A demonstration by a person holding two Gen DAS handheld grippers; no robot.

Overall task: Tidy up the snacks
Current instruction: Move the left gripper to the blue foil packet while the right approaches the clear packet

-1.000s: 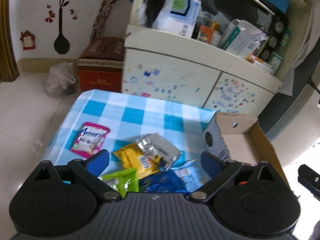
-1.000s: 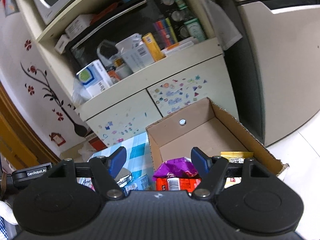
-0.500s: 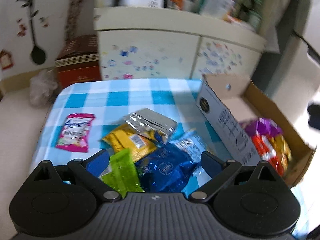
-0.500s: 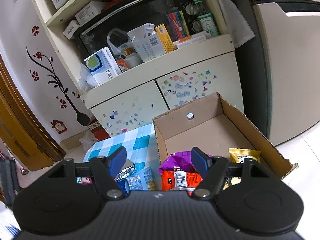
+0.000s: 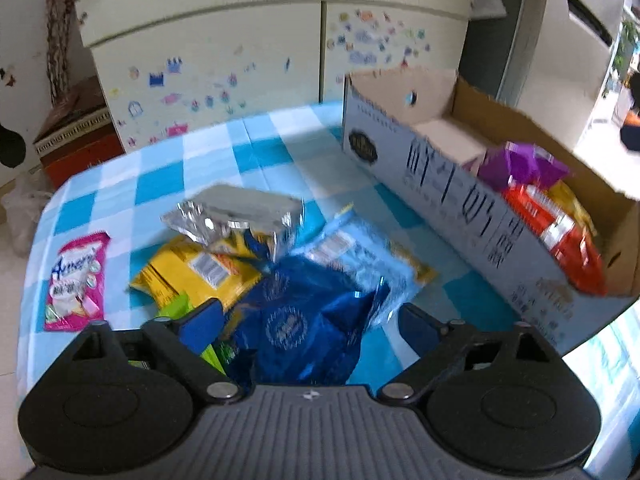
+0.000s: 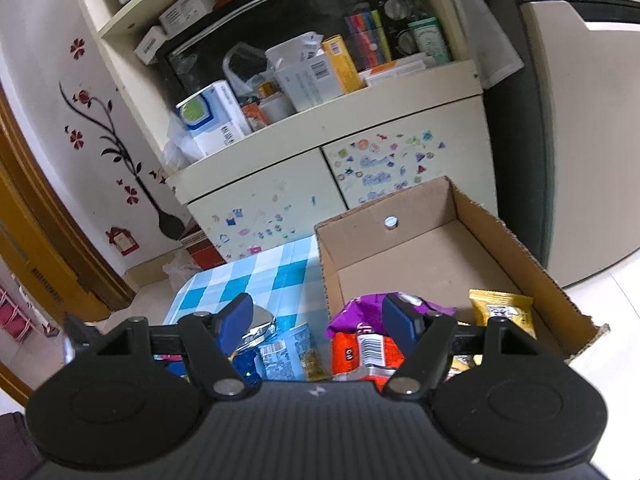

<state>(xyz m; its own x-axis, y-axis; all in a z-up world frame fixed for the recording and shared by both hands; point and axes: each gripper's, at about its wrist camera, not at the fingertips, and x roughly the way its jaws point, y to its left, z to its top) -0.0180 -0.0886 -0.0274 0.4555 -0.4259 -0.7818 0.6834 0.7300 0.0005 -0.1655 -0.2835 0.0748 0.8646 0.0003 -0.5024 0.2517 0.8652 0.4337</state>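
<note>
Loose snack packets lie on the blue-checked tablecloth [image 5: 168, 168]: a silver one [image 5: 236, 212], a yellow one [image 5: 196, 272], a pink one [image 5: 76, 280], a green one [image 5: 180, 308] and a light blue one [image 5: 360, 256]. My left gripper [image 5: 308, 324] hangs low over the pile, jaws closing, with a dark blue bag [image 5: 304, 312] between the pads, which stand apart from it. The cardboard box [image 5: 440, 184] at the right holds a purple packet [image 5: 520, 164] and an orange one [image 5: 556, 236]. My right gripper [image 6: 318, 320] is open and empty above the box's [image 6: 400, 248] near left corner.
A cream cupboard [image 5: 240, 60] with stickers on its doors stands behind the table, its shelf full of cartons [image 6: 216, 116]. A brown carton [image 5: 76, 128] and a plastic bag [image 5: 20, 208] sit on the floor at the left. A fridge [image 6: 580, 120] stands right of the box.
My left gripper has dropped towards the snack pile and rolled, and its jaws have narrowed around the dark blue bag. The right gripper has barely moved.
</note>
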